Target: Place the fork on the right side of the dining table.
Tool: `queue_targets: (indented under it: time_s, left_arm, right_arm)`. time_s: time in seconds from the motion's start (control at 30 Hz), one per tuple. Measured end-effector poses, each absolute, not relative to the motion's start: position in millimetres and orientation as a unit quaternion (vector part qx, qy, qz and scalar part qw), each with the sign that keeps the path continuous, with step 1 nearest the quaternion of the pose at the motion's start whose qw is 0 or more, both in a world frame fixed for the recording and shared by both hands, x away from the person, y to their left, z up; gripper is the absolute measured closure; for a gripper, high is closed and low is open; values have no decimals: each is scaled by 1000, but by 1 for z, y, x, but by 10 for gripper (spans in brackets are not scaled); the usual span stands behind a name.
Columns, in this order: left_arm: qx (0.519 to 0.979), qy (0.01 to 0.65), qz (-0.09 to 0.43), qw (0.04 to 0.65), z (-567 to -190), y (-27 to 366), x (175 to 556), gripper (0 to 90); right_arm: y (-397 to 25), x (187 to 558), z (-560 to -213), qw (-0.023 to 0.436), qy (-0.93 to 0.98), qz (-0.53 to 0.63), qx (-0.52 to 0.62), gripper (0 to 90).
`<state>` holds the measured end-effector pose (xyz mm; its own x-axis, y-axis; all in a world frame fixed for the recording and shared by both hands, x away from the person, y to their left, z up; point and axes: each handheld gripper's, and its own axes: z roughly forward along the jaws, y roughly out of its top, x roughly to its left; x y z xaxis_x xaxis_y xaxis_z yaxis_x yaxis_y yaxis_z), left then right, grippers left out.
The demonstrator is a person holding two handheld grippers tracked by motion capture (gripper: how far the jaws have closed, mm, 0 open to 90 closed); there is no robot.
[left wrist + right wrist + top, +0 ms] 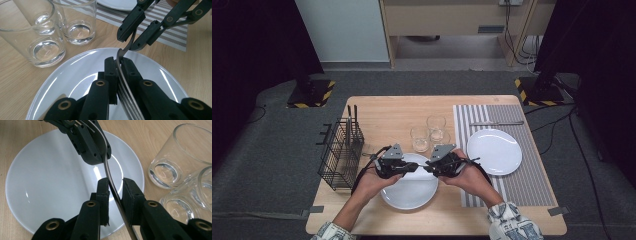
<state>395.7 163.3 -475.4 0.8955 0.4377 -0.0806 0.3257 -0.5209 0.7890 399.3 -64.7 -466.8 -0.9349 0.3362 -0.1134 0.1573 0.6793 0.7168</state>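
Note:
Above a white plate [409, 195] at the table's front, both grippers meet on a metal fork [420, 167]. My left gripper [119, 61] is shut on the fork [127, 92] near its tines, which point back toward the camera. The handle arches away to my right gripper [136, 35]. In the right gripper view, my right gripper [113, 182] straddles the handle [107, 167] with a small gap on one side, so it stands open. Beyond it the left gripper [96, 152] clamps the fork over the plate [50, 190].
Two empty glasses [419, 138] [436, 127] stand just behind the plate. On a striped placemat [512, 190] to the right lie a second white plate [494, 150] and a knife [497, 123]. A black wire basket [341, 152] with utensils sits at the left edge.

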Motion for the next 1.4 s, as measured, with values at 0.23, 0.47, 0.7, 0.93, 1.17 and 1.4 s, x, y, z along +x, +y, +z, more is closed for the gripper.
queue_targets:
  time_s: [0.23, 0.47, 0.7, 0.93, 1.17, 1.4]
  left_arm:
    - [870, 218, 62, 438, -476, 163, 396, 824]
    - [869, 219, 64, 438, -476, 164, 397, 783]
    - [868, 218, 65, 441, -477, 164, 397, 743]
    - [864, 222, 74, 447, -476, 165, 397, 612]
    - [858, 234, 94, 447, -478, 162, 398, 338]
    - [849, 254, 113, 449, -477, 163, 399, 139]
  right_arm:
    - [-65, 398, -467, 117, 911, 376, 124, 791]
    - [-65, 397, -467, 105, 914, 374, 113, 841]
    - [-64, 396, -465, 89, 919, 368, 107, 872]
    - [-65, 396, -464, 89, 917, 371, 116, 876]
    - [-66, 398, -464, 94, 916, 369, 128, 875]
    - [-70, 401, -463, 109, 911, 369, 148, 875]
